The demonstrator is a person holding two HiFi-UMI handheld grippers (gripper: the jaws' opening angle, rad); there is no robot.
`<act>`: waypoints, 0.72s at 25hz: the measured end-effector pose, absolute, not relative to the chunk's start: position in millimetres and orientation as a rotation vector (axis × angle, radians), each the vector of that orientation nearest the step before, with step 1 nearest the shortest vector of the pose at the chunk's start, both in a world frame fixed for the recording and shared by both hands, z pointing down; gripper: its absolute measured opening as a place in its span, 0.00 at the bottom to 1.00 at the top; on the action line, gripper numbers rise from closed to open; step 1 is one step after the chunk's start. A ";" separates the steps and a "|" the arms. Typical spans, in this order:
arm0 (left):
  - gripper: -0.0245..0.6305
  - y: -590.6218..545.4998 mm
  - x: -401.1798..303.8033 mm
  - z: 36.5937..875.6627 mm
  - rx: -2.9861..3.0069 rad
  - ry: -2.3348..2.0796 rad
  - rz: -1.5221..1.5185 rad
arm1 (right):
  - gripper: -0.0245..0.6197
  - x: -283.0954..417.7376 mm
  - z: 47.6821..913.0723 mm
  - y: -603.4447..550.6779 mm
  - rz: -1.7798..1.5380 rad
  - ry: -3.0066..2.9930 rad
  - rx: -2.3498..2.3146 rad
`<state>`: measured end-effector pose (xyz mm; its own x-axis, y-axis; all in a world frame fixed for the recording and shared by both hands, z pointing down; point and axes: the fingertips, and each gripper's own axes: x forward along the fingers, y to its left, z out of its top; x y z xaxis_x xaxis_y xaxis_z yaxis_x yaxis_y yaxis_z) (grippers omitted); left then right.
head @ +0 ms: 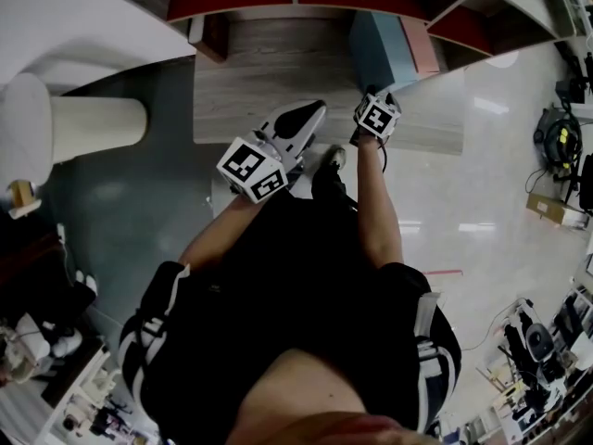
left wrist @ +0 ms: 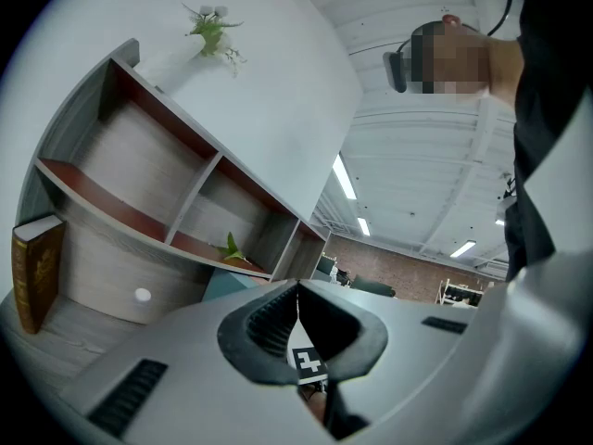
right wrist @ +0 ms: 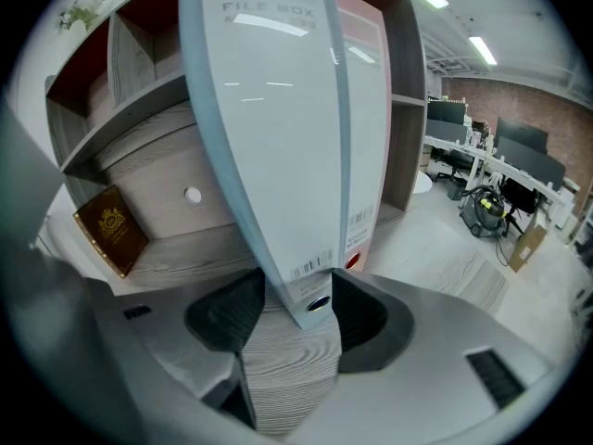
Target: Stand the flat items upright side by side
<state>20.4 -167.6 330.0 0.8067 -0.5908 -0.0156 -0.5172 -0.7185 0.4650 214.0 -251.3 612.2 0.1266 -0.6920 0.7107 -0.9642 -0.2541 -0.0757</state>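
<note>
A light-blue file box (right wrist: 278,146) stands upright on the wooden shelf board (right wrist: 185,248), right beside a pink file box (right wrist: 366,109). My right gripper (right wrist: 298,309) is shut on the lower spine of the blue box, a pad against each side. From the head view both boxes, blue (head: 380,49) and pink (head: 422,44), stand just beyond the right gripper (head: 371,95). A brown book (right wrist: 111,230) leans against the shelf wall further left. My left gripper (left wrist: 297,318) is shut and empty, held level in the air left of the right hand (head: 313,111).
The shelf unit (left wrist: 167,202) has red-lined compartments, with a small plant (left wrist: 213,31) on top. A white cylindrical stand (head: 93,128) is on the floor at left. A yellow-black machine (head: 556,137) and a cardboard box (head: 551,209) sit at right.
</note>
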 end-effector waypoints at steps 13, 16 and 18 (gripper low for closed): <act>0.07 -166.5 16.6 331.7 2.545 -0.835 -0.235 | 0.42 213.0 612.6 -245.5 0.925 -1.591 1.988; 0.07 -166.1 16.8 330.3 2.545 -0.835 -0.243 | 0.42 208.5 610.0 -238.0 0.884 -1.644 1.956; 0.07 -166.4 16.0 328.6 2.546 -0.833 -0.251 | 0.43 205.0 604.5 -227.6 0.878 -1.653 1.941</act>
<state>16.0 -166.4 328.6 0.8013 -0.5973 -0.0328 -0.5159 -0.7178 0.4674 205.0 -227.6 604.5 0.0838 -0.6994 0.7098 -0.9798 -0.1878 -0.0694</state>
